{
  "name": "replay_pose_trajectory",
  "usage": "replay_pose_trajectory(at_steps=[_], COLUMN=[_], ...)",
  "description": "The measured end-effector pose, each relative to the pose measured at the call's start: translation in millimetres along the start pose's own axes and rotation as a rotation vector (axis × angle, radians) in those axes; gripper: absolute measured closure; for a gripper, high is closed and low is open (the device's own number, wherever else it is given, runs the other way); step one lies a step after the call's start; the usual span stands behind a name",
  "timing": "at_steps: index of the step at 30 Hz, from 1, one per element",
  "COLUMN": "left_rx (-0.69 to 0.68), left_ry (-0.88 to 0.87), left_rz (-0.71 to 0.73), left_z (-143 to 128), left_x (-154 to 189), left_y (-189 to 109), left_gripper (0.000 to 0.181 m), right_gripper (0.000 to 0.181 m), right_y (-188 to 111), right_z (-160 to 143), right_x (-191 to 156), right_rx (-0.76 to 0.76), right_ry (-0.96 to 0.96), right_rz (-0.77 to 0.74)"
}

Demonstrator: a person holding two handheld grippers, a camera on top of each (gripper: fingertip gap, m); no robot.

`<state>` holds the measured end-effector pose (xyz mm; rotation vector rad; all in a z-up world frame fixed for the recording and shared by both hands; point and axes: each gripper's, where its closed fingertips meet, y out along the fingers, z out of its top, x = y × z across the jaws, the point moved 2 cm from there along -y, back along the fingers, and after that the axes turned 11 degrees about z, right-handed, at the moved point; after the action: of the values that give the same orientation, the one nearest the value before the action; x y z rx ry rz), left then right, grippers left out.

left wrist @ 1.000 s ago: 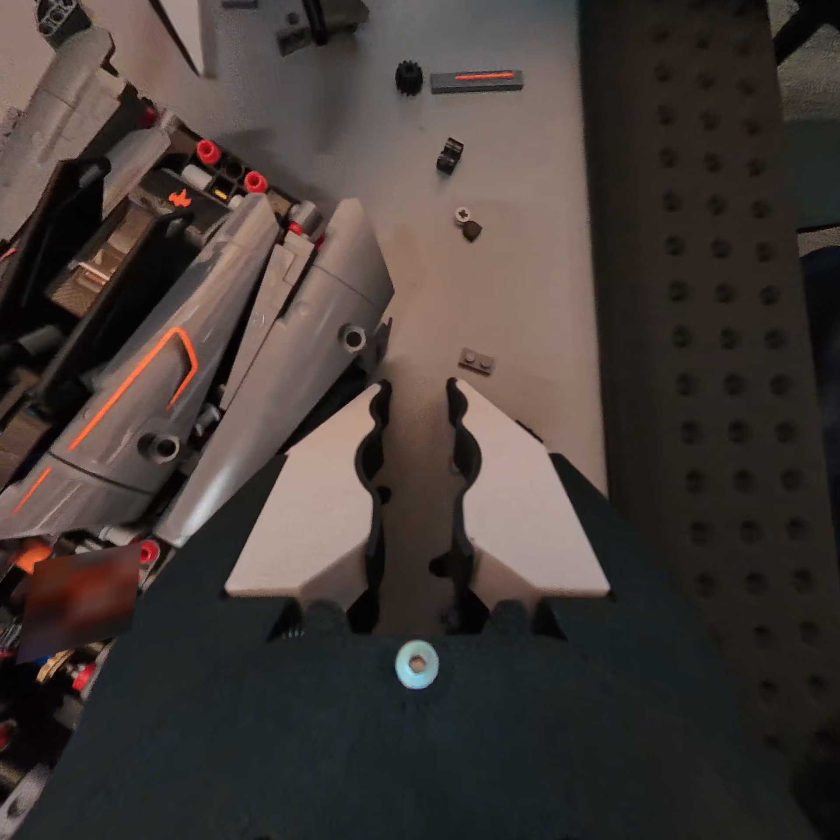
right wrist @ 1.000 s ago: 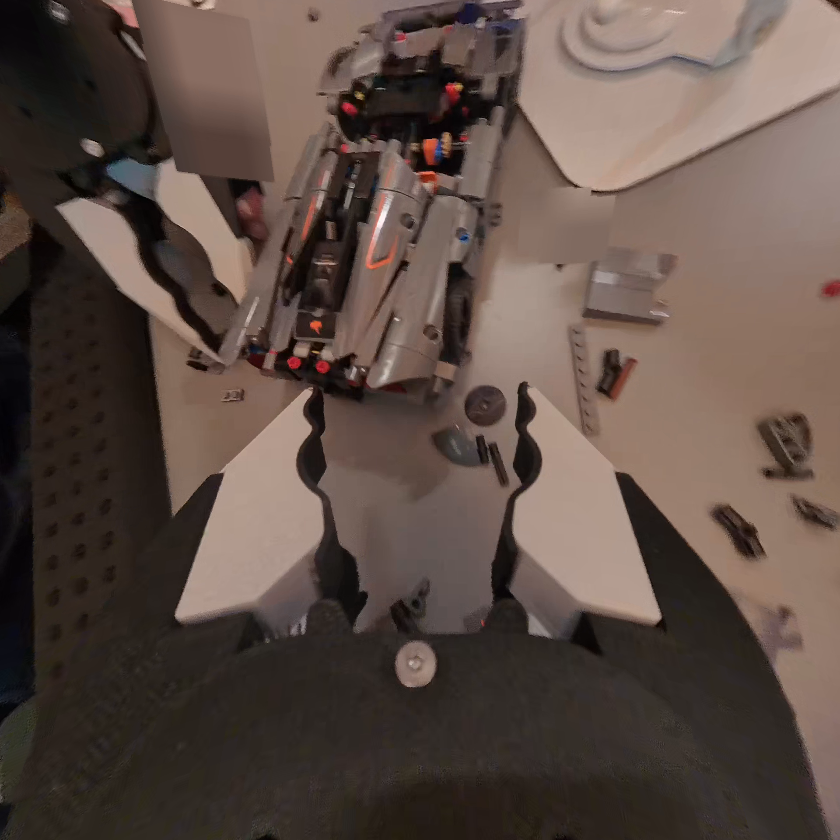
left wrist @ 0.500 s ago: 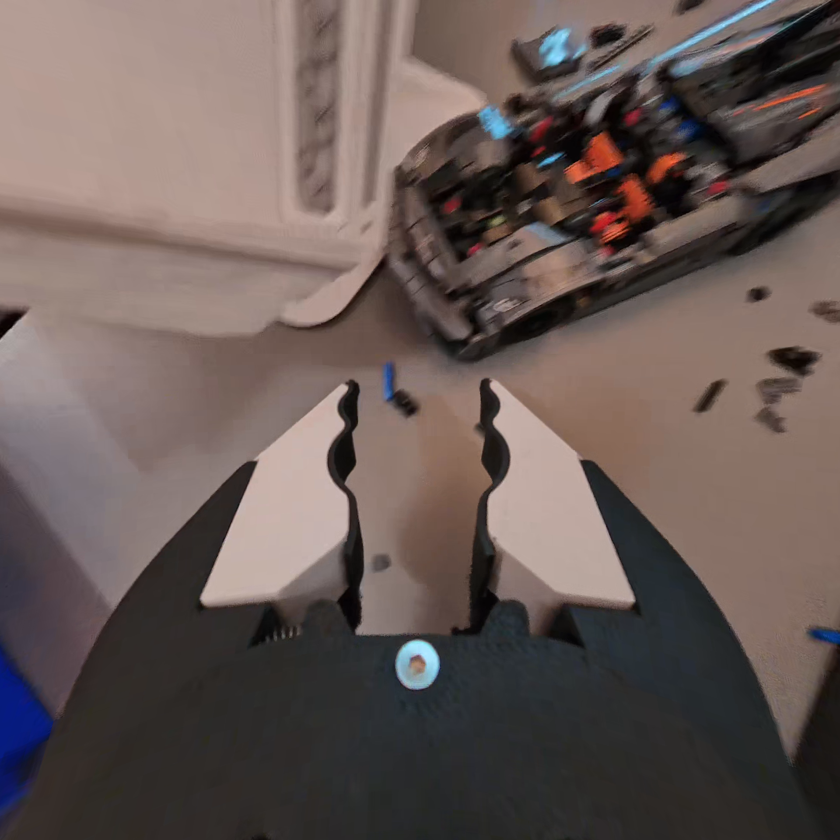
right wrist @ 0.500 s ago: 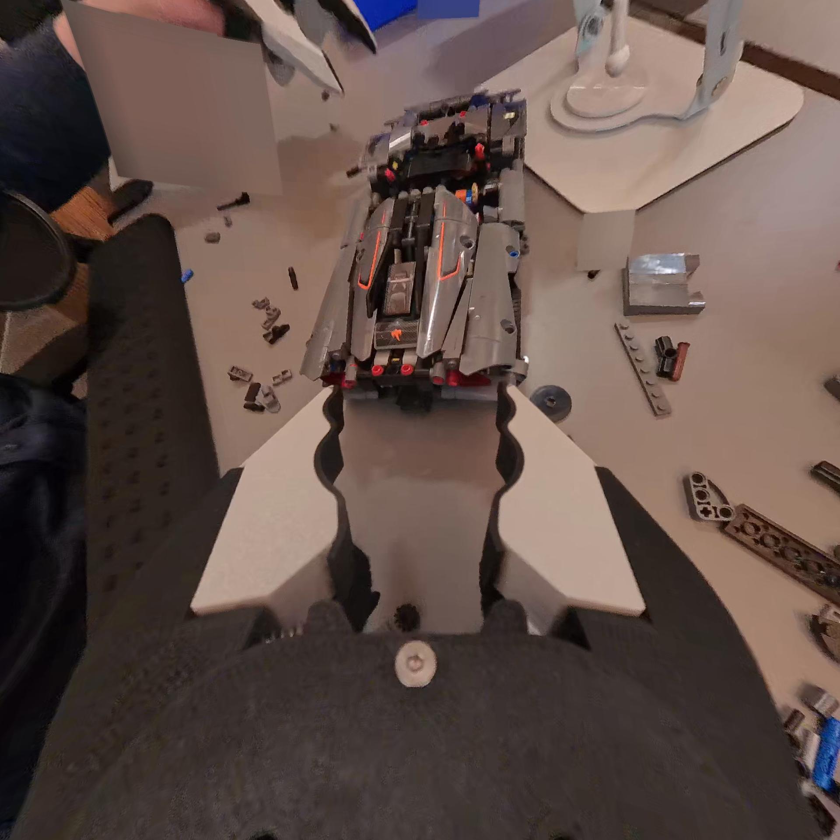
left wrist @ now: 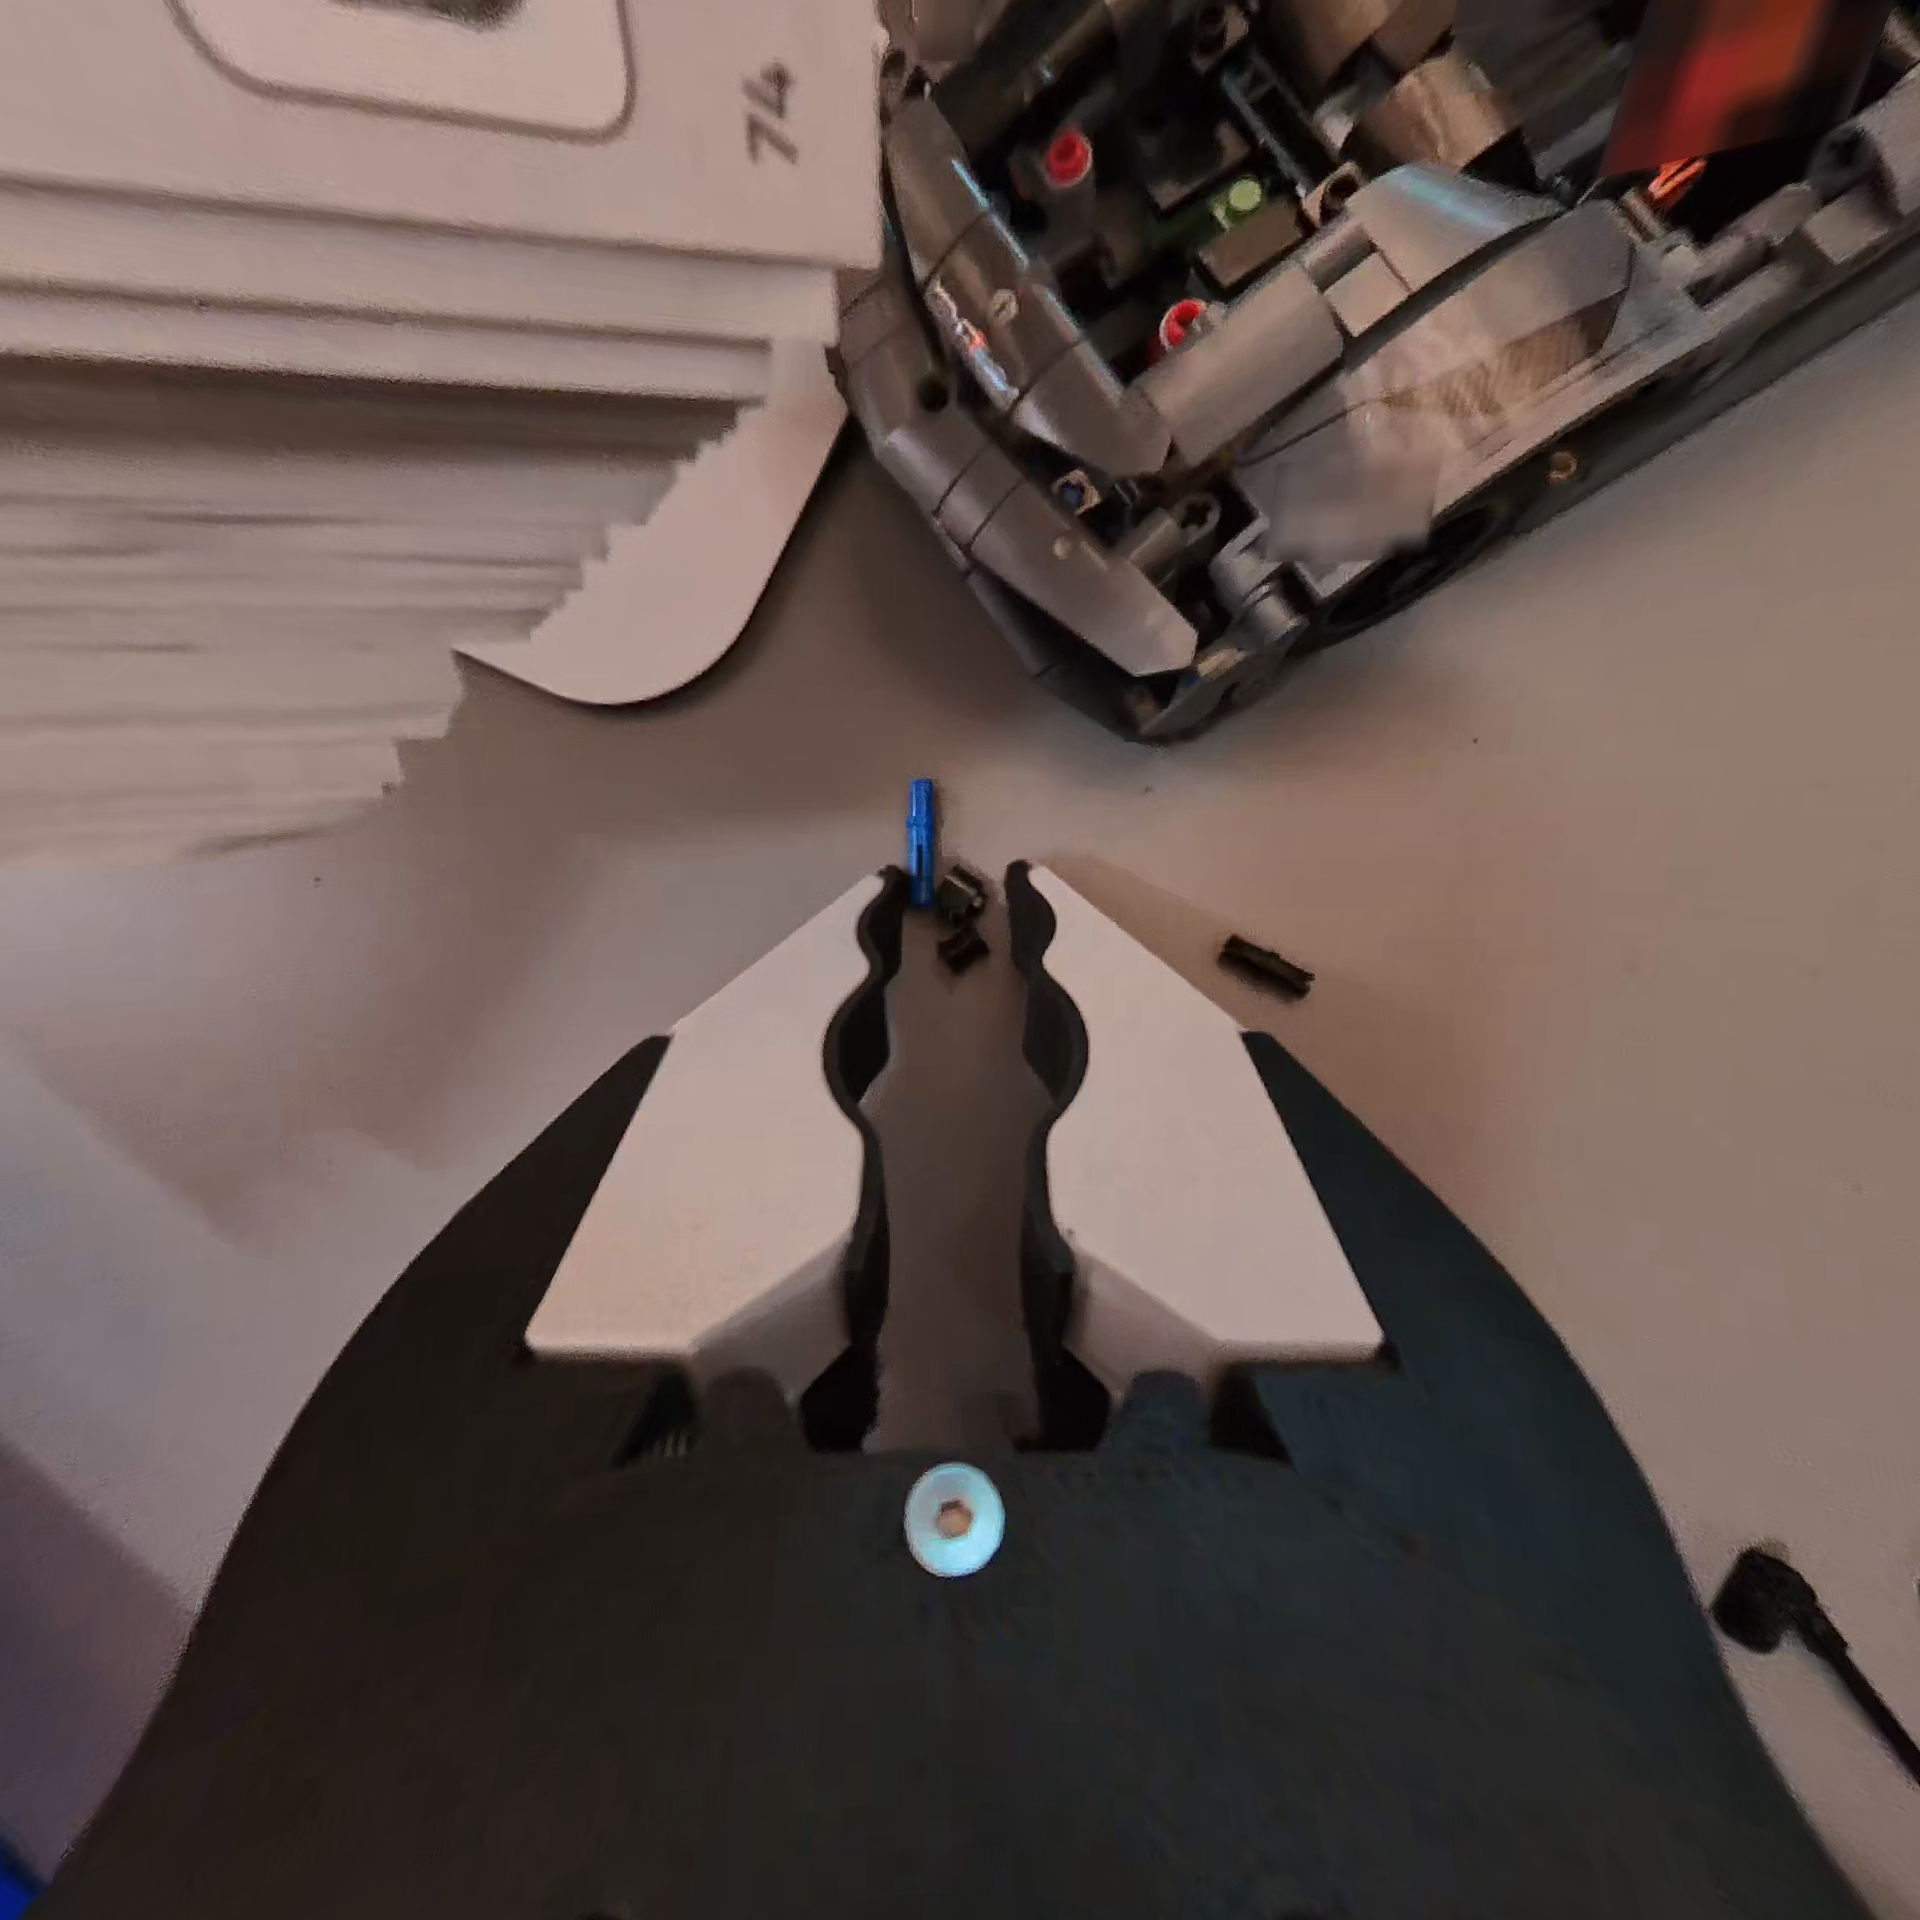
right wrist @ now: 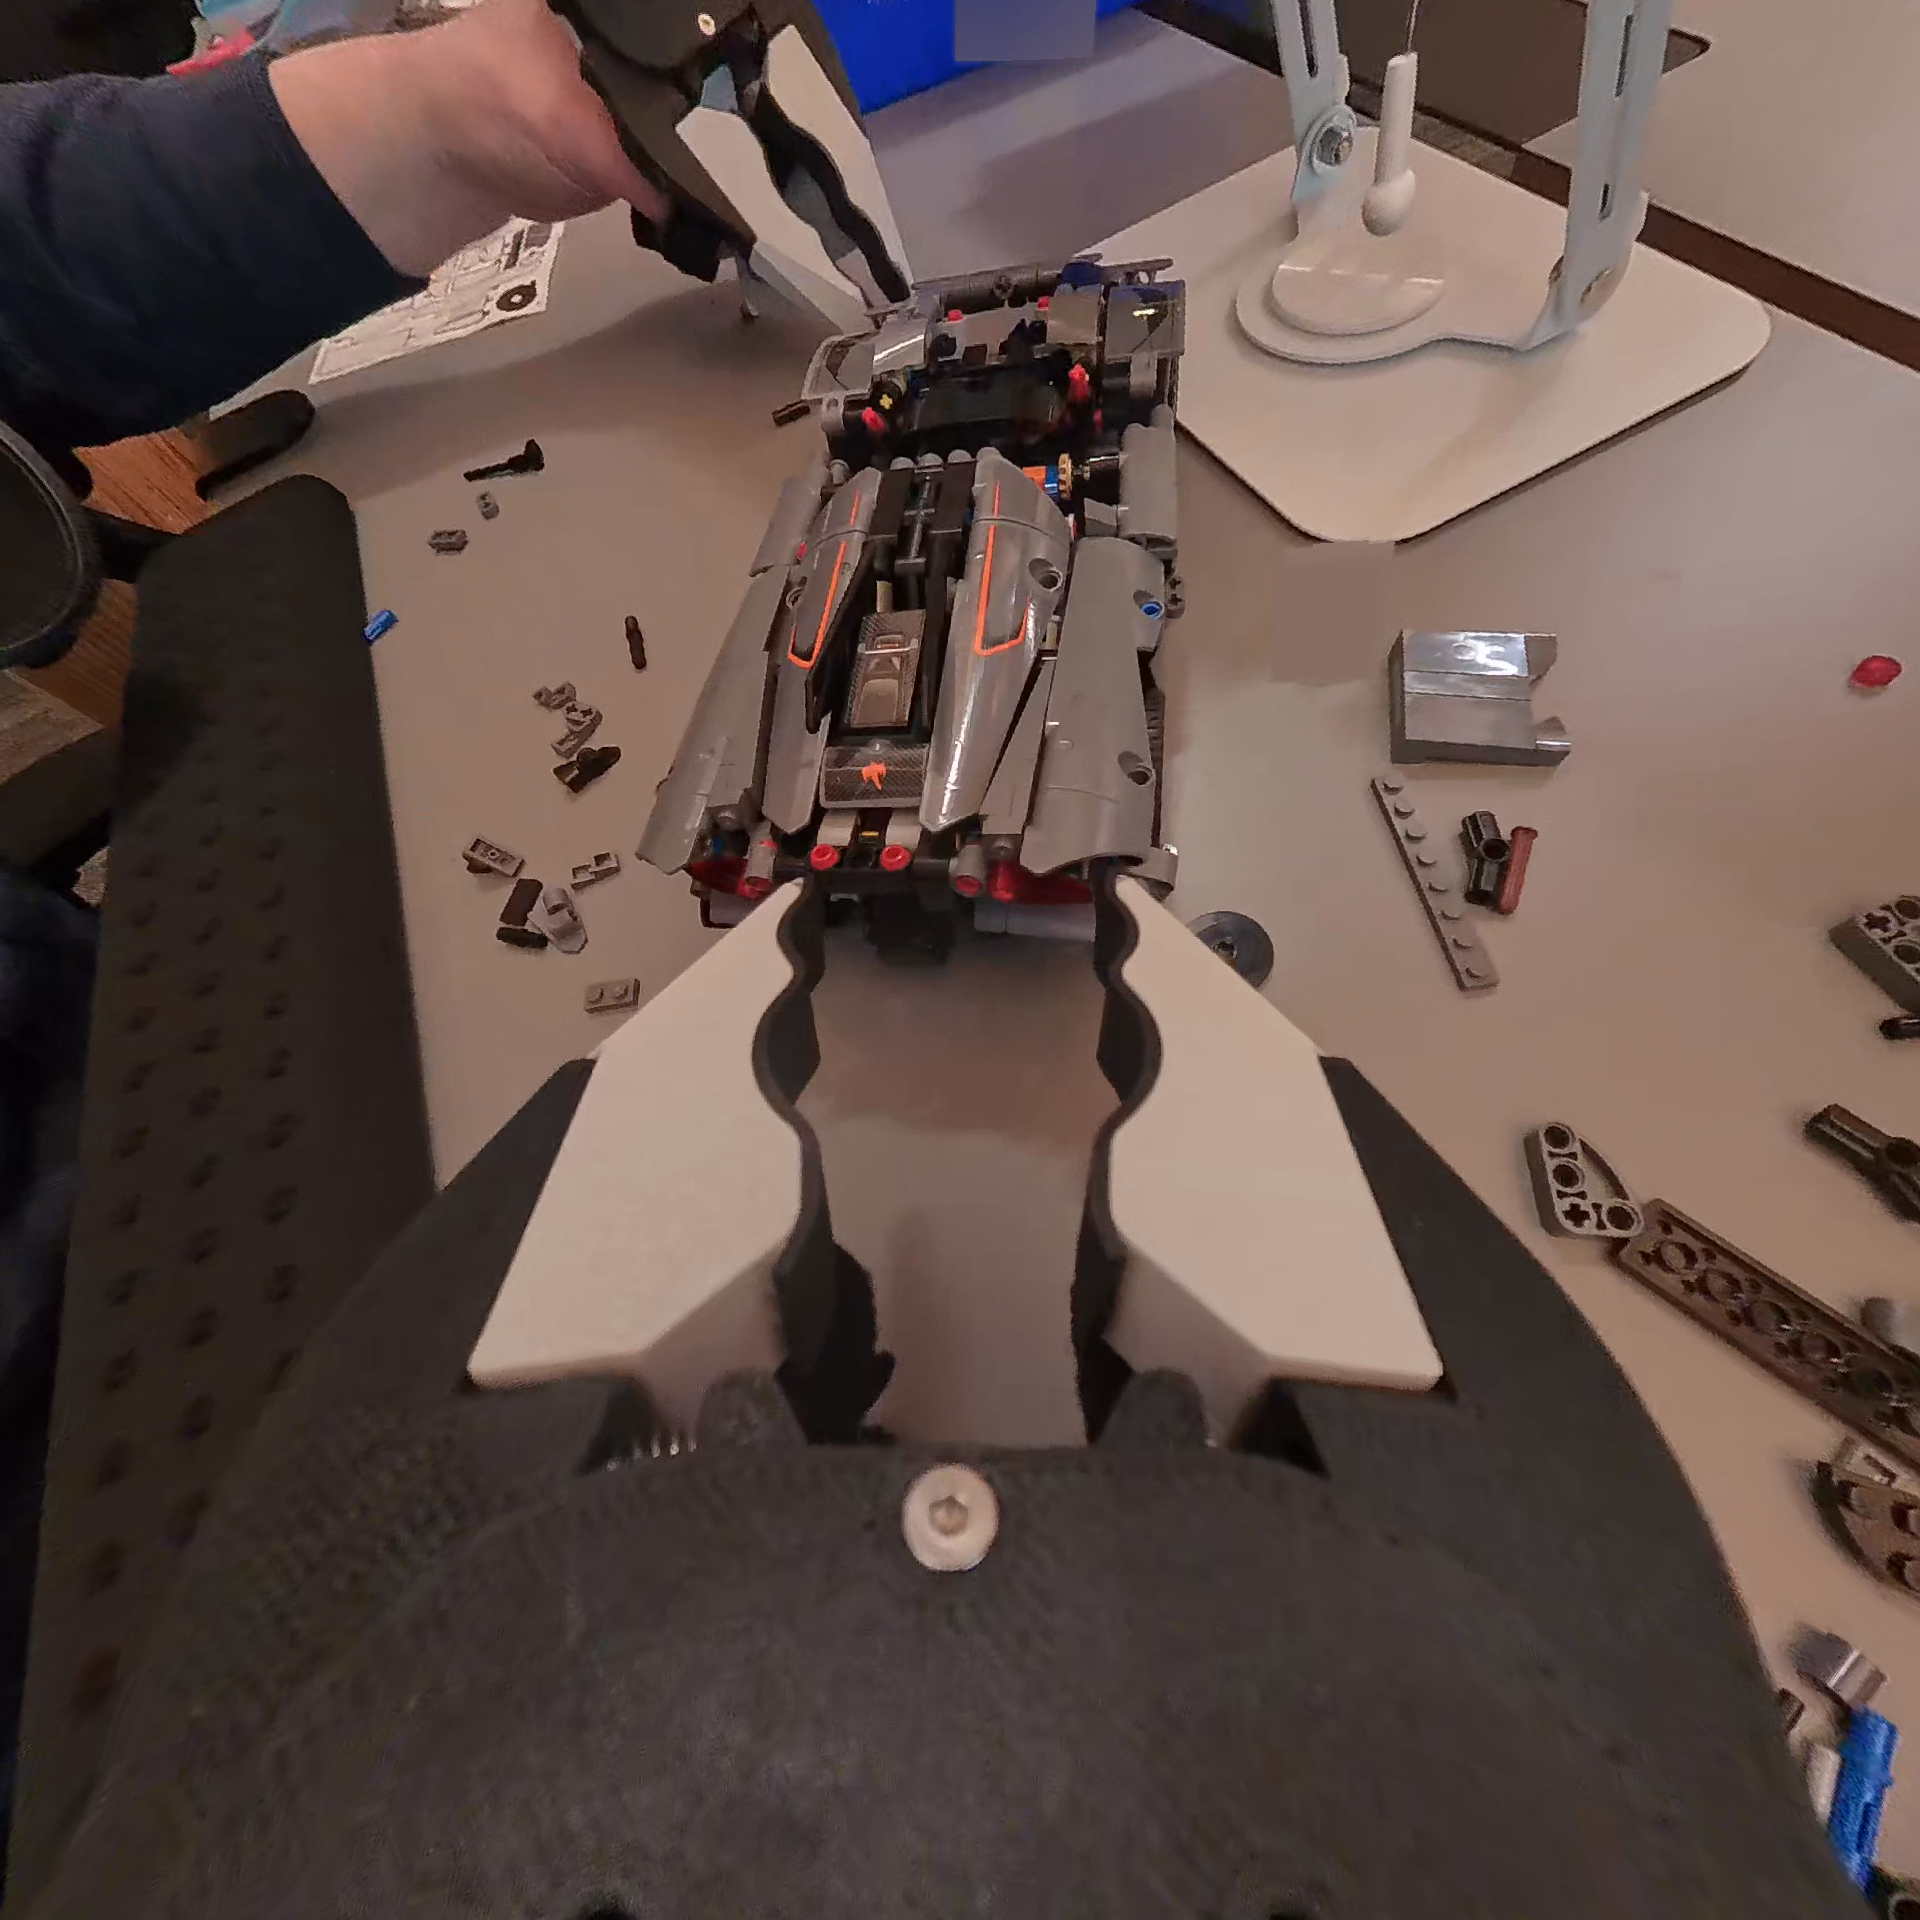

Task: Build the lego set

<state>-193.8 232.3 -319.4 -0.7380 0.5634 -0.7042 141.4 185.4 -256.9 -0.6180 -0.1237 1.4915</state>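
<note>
A grey Lego car with orange stripes point(right wrist: 956, 644) stands on the table, its rear towards my right gripper point(right wrist: 956, 904). That gripper is open and empty, just behind the car's rear. My left gripper point(left wrist: 956, 883) is open by a narrow gap, low over the table off the car's front corner point(left wrist: 1195, 468). A blue pin point(left wrist: 921, 836) lies just past its left fingertip. Small black pieces point(left wrist: 961, 920) lie on the table between its tips. In the right wrist view a hand point(right wrist: 468, 135) holds the left gripper point(right wrist: 878, 281) at the car's far left corner.
An instruction booklet point(left wrist: 364, 364) lies left of the car's front. A black pin point(left wrist: 1262, 966) lies right of my left gripper. A white stand base point(right wrist: 1455, 416), grey block point(right wrist: 1475, 696), long plate point(right wrist: 1434, 883) and beams point(right wrist: 1766, 1320) lie right of the car. Small pieces point(right wrist: 561, 727) and a black perforated pad point(right wrist: 239, 935) lie left. Left tips to right tips: about 35 cm.
My left gripper swung from beside the car's rear to its front, then dropped close to the blue pin and black pieces, narrowing its gap. My right gripper centred behind the car's rear.
</note>
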Motion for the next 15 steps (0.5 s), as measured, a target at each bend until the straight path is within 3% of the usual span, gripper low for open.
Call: replay_pose_trajectory(at_steps=[6, 15], left_rx=[0.005, -0.031], left_ry=[-0.002, 0.061], left_rz=[-0.007, -0.096], left_z=[1.3, -9.3], left_x=[-1.1, 58.5], left_y=[1.4, -24.6], left_gripper=[0.173, 0.174], right_gripper=[0.131, 0.132], right_y=[0.1, -2.7], right_z=[-3.3, -3.7], right_x=[1.2, -1.2], right_rx=[-0.009, -0.010], right_ry=[0.013, 0.002], right_rz=[0.013, 0.020])
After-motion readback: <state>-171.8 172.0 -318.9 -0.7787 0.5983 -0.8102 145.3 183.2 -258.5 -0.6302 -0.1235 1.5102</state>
